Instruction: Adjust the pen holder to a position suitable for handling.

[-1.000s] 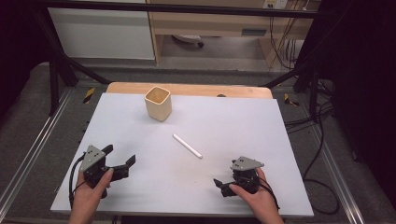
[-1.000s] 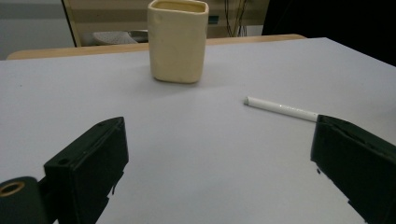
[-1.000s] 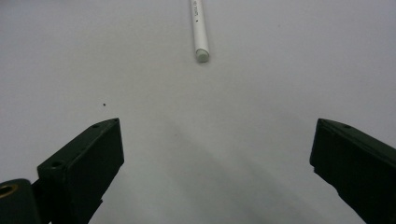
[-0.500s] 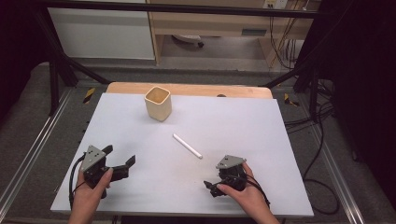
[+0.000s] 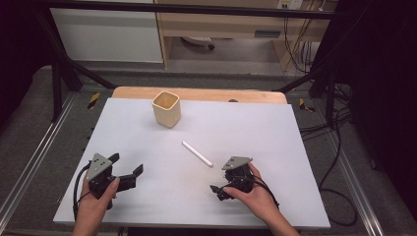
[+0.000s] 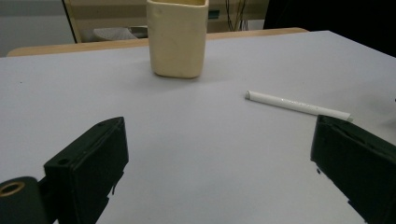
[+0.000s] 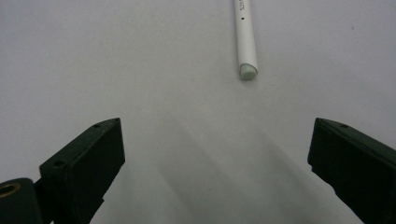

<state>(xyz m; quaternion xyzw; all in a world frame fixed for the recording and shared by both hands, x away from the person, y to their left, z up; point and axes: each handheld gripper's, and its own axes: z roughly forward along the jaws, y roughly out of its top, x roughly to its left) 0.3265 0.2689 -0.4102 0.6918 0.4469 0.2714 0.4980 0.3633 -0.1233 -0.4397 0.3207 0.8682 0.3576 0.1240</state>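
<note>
- White pen [image 5: 197, 153] lay mid-table, short of the cup [image 5: 166, 108].
- Right gripper [image 5: 221, 189] hung near it, jaws wide, empty; left gripper [image 5: 129, 169] likewise open.
- Step looked like approach; next, straddle pen and close.

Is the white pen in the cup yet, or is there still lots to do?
Not yet. Nothing looks done: the pen lies flat on the table, apart from the cup. In hand: the right gripper sits open just short of the pen, aimed at its near end. The left gripper waits open, holding nothing. Probably left: grab the pen, lift it and drop it in the cup.
</note>
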